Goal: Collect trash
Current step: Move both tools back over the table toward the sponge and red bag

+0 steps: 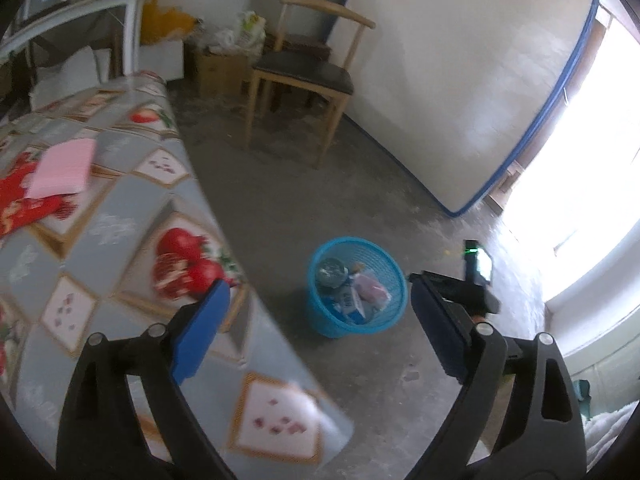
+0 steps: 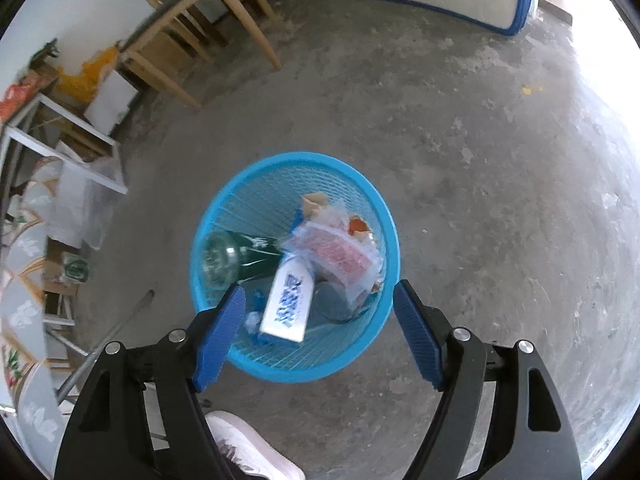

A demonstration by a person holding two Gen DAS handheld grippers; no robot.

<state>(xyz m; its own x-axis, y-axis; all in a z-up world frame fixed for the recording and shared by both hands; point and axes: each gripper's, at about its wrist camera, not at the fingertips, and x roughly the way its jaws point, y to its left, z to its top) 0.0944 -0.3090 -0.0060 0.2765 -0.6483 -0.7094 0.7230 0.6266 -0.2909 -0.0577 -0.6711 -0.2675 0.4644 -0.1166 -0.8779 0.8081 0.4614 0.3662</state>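
A blue mesh trash basket [image 2: 256, 176] stands on the concrete floor. In it lie a green glass bottle [image 2: 232, 258], a white and blue carton [image 2: 288, 304] and a clear bag with pink contents [image 2: 340, 256]. My right gripper [image 2: 319, 287] hangs open just above the basket's near rim, with nothing between its blue pads. The left wrist view shows the same basket [image 1: 340, 330] farther off, beside a table [image 1: 120, 216] with a fruit-pattern cloth. My left gripper [image 1: 318, 282] is wide open and empty, over the table's edge. A pink sheet [image 1: 64, 166] and a red item [image 1: 20, 200] lie on the table.
A wooden chair [image 1: 304, 76] and a white mattress [image 1: 460, 80] leaning on the wall stand beyond the basket. Boxes and bags [image 1: 224, 52] crowd the far corner. A person's pale shoe [image 2: 248, 444] is near the basket, and a metal pole [image 2: 100, 360] lies to its left.
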